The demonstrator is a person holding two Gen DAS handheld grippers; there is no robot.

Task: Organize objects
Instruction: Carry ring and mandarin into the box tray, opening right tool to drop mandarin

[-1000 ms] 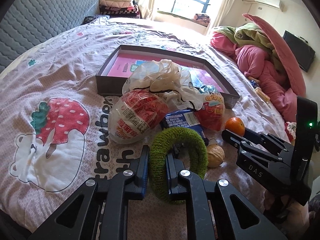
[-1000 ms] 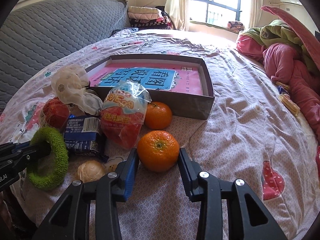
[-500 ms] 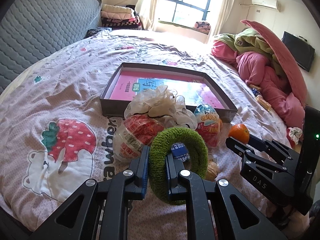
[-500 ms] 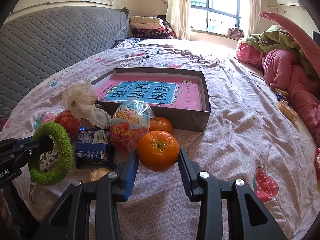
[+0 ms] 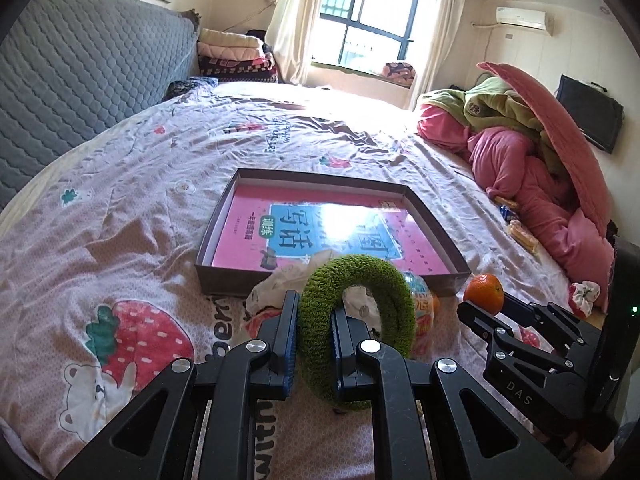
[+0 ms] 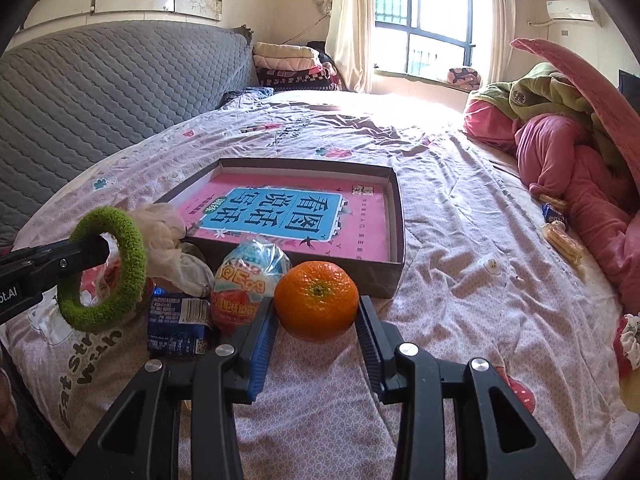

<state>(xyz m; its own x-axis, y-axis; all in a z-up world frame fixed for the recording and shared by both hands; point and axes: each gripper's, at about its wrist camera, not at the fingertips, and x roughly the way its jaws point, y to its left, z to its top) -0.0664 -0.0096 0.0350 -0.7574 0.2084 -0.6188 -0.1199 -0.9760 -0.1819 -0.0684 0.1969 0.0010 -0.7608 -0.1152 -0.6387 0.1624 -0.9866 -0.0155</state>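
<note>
My left gripper (image 5: pixel 314 312) is shut on a green fuzzy ring (image 5: pixel 376 280) and holds it above the bed, in front of the box. The ring also shows in the right wrist view (image 6: pixel 132 248). My right gripper (image 6: pixel 316 316) is shut on an orange (image 6: pixel 316 300), lifted above the bedspread; the orange also shows in the left wrist view (image 5: pixel 484 294). A shallow brown box (image 6: pixel 396 220) with a pink and blue book (image 6: pixel 280 212) inside lies on the bed beyond both grippers.
Below the ring lie a white plastic bag (image 6: pixel 168 236), a wrapped egg-shaped snack (image 6: pixel 248 280) and a blue packet (image 6: pixel 176 320). Pink and green bedding (image 6: pixel 568 152) is piled at the right. A grey padded headboard (image 6: pixel 100 92) stands at the left.
Both grippers have risen with their loads and moved toward the box. The snacks and the bag now lie lower and further under the grippers; the walnut is out of sight.
</note>
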